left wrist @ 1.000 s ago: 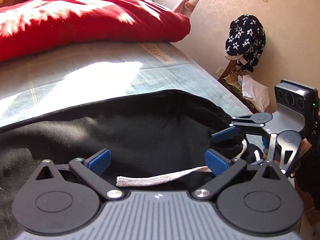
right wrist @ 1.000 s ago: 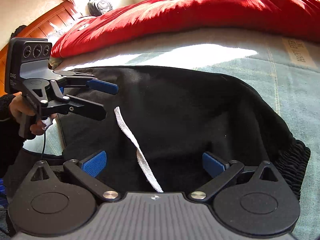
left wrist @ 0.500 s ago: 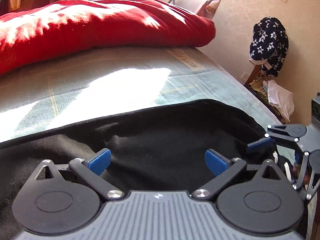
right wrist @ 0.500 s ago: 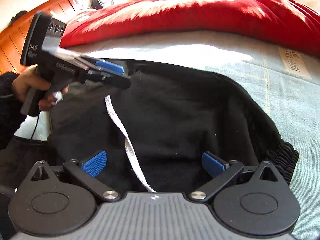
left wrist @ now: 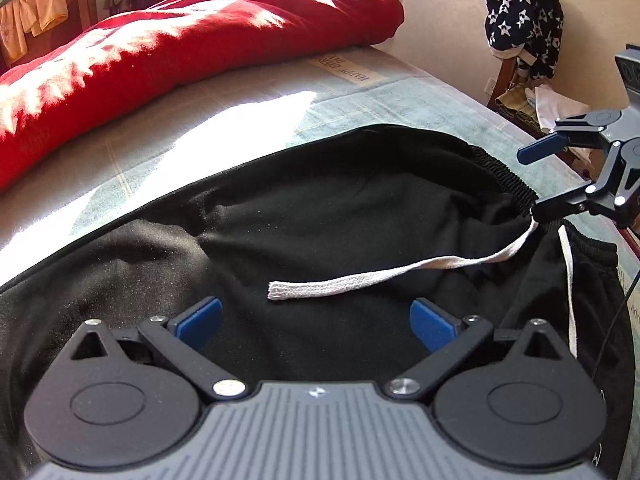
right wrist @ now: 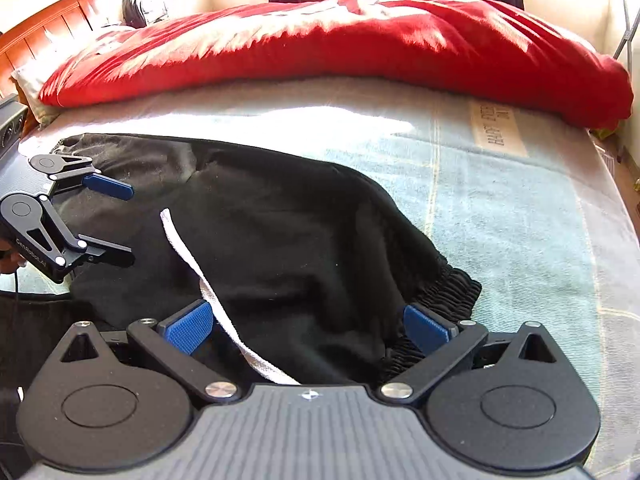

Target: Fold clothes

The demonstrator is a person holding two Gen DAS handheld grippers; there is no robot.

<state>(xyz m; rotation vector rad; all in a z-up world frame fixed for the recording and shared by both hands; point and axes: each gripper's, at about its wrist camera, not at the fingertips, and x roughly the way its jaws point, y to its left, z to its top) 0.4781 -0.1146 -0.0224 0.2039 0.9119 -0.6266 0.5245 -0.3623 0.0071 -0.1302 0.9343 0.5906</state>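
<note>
On the bed (right wrist: 500,208) the black trousers (left wrist: 320,216) lie flat, drawstring (left wrist: 380,276) back in view as the left gripper (left wrist: 316,320) swings round; right gripper (right wrist: 308,328) nears the waistband (both jaws released), so no fold started.

Open bed beyond the garment, blocked at the far side

Bare pale-green checked bed cover (right wrist: 520,208) is lying open past the black fabric trousers (right wrist: 280,240); the bulky red duvet (right wrist: 320,44) is walling the far edge, and a white flat drawstring (left wrist: 360,280) is trailing between both grippers.
</note>
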